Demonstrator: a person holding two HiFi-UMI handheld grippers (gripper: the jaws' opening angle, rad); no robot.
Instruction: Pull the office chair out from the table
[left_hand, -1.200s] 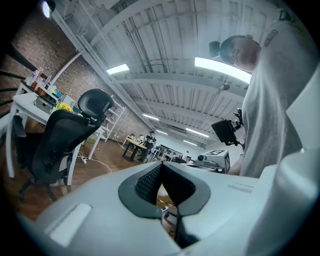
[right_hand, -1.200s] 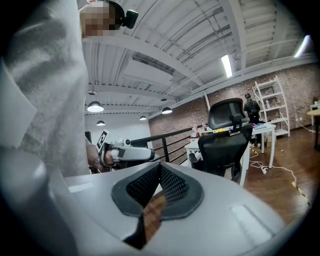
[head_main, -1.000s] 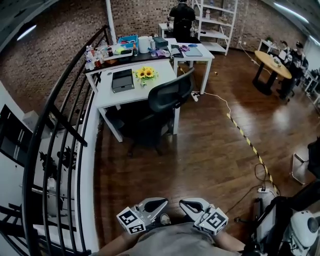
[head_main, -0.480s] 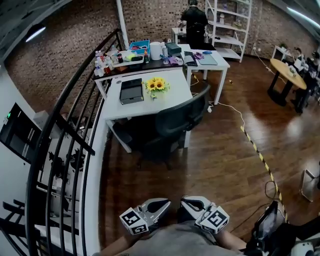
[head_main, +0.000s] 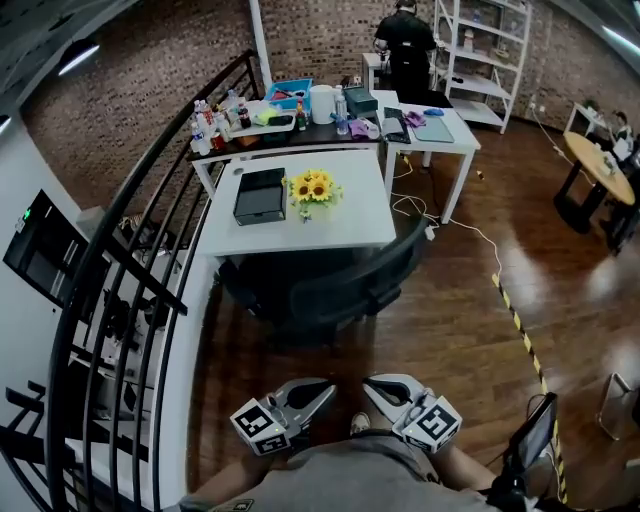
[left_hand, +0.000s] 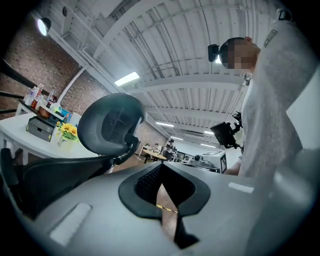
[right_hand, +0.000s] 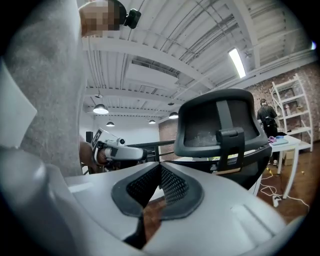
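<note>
The black office chair stands tucked under the white table, its back toward me. Both grippers are held close to my body, a good step short of the chair. My left gripper and right gripper are side by side, both shut with nothing between the jaws. In the left gripper view the left gripper points past the chair's back, which is to its left. In the right gripper view the right gripper has the chair back to its right.
A black railing runs along the left. On the table are a black box and sunflowers. Behind it is a cluttered table, a person and shelves. Yellow-black tape crosses the wooden floor.
I have moved toward the chair and table, which now sit nearer and more centred in the head view. Both grippers stay shut, empty and close to my body.
</note>
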